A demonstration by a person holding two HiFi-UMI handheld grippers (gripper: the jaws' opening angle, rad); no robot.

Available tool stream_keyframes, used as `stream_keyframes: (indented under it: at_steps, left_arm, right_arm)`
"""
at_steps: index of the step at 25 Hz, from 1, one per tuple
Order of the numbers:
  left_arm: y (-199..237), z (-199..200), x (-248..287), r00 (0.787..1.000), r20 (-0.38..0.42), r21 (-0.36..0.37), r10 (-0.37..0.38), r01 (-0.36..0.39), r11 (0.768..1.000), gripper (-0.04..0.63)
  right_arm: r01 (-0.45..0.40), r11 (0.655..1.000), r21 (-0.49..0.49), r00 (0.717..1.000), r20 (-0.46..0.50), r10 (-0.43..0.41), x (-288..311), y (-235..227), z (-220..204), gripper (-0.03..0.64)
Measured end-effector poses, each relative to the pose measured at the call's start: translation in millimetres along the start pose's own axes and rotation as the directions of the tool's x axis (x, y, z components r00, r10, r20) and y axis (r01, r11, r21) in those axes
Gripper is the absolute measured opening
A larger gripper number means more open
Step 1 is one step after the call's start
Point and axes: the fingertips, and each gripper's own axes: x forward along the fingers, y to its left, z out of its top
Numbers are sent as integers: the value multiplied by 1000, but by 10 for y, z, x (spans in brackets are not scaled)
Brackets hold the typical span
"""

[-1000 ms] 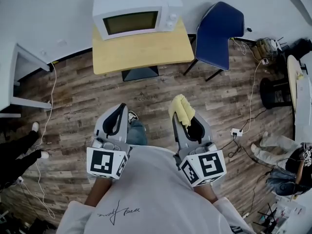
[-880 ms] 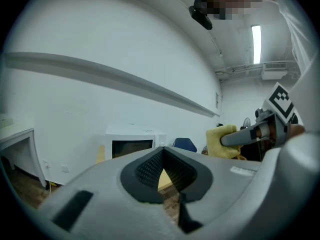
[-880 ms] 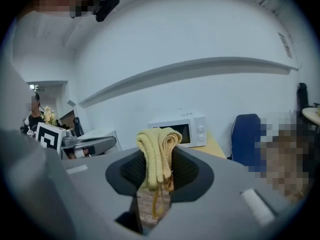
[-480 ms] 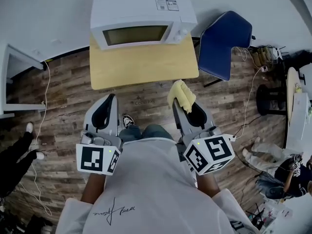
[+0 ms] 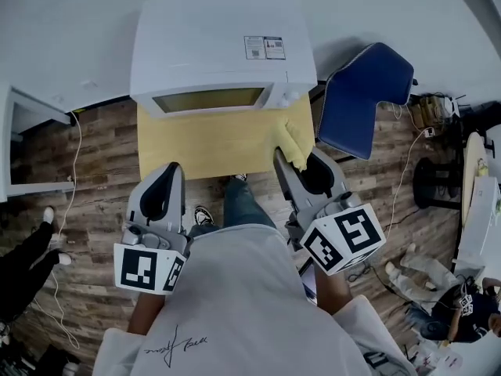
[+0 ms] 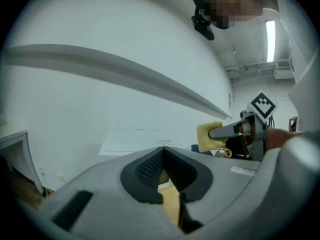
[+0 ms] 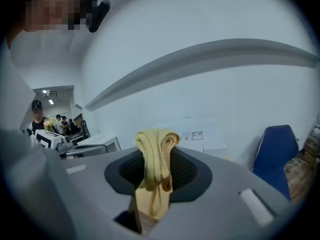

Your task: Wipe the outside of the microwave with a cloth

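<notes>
A white microwave (image 5: 223, 45) stands on a small wooden table (image 5: 203, 143) against the wall, its door facing me. My right gripper (image 5: 282, 155) is shut on a folded yellow cloth (image 5: 292, 141), which hangs over the table's front right part, short of the microwave's control side. In the right gripper view the cloth (image 7: 155, 166) sticks up between the jaws, with the microwave (image 7: 200, 136) beyond. My left gripper (image 5: 174, 169) is shut and holds nothing, just before the table's front edge. The left gripper view shows the jaws closed (image 6: 162, 156) and the microwave's top (image 6: 135, 140) ahead.
A blue chair (image 5: 362, 92) stands right of the table. At the left is a white desk (image 5: 23, 143) with a cable (image 5: 76, 178) trailing over the wood floor. A person's legs (image 5: 23, 261) are at the far left. Clutter and cables lie at the right.
I have come closer to the microwave. Both grippers moved forward; the cloth in the right one now hangs over the table instead of the floor.
</notes>
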Motion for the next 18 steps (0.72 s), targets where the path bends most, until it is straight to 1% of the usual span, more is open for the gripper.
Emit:
stream_keyframes:
  at_steps: [2,4,7,9,12,15,16,18]
  left_arm:
    - [37,144,252,999,10,-3,30,-30,1000,-11]
    - [25,293,501,999,18,-3,37,-37,999,-11]
    - [-9,493,878,999,18,20,32,-32,999,-11]
    - [-7,572,1042,998,19,49,57,-58,997,-11]
    - [15,649,1228,997,15,91,76,-77,993,-9]
    - [72,705,1369,997,14,127,70,-71,989,-9]
    - [107,710,1391,998,15,125,65,-66,990,-9]
    - [186,671,1406,999,5,94,44,-44,995,-9]
  right_arm:
    - [-39,999,-1,999,0,39,196,-225,233,121]
    - [-66,998,-2,998,-6,66,383,-479,468,121]
    - [-83,996,-21,996,-28,82,669,-904,789,120]
    - [-83,995,-50,995,-66,80,852,-1163,909,120]
    - [-66,993,-95,991,-127,53,1139,-1487,1027,121]
    - [-19,989,-145,986,-164,-5,1458,-1788,1126,120]
    - [0,986,-164,985,-172,-29,1570,-1879,1158,120]
    - [41,979,-199,979,-186,-79,1770,-2040,1212,121]
